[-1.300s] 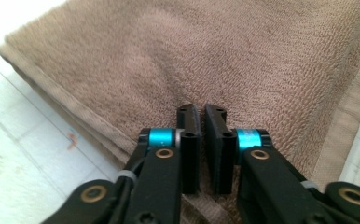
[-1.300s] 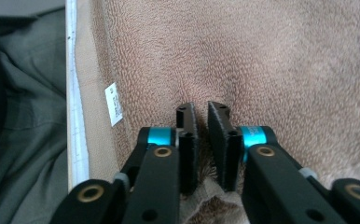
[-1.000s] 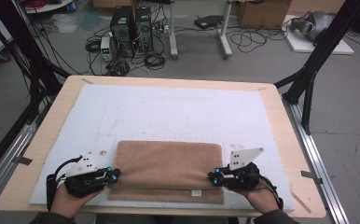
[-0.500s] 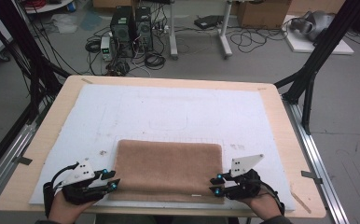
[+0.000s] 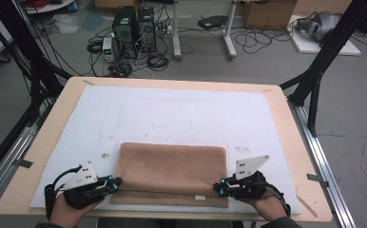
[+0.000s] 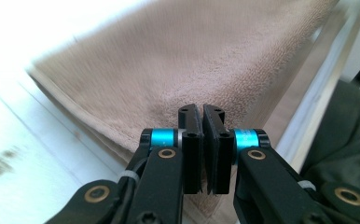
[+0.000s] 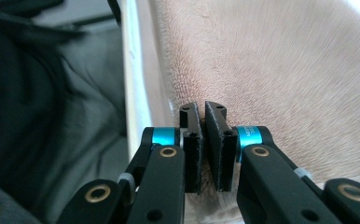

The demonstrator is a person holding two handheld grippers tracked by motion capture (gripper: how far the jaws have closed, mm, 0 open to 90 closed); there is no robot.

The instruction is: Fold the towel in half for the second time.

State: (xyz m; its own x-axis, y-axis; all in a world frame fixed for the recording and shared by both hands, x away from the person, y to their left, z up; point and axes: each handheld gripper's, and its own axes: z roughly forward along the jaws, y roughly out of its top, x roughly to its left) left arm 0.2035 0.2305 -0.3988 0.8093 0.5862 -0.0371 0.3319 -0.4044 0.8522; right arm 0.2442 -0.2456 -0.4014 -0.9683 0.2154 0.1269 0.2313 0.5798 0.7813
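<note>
Two hand-held grippers sit at the near corners of a folded, light-brown terry towel (image 5: 172, 171), which lies flat on the white foam sheet (image 5: 181, 111) covering the wooden table (image 5: 286, 123), close to the table's near edge. At the towel's near left corner, the left gripper (image 5: 113, 183) has just closed its black jaws; its own view shows the pads (image 6: 192, 140) pressed together with the towel's edge pinched between them, the pile spreading away beyond. At the towel's near right corner, the right gripper (image 5: 218, 186) has likewise just closed, and its view shows the pads (image 7: 218, 140) clamped on the towel's edge beside the table's pale rim. Both grippers point inward toward the towel, facing each other across its near hem.
</note>
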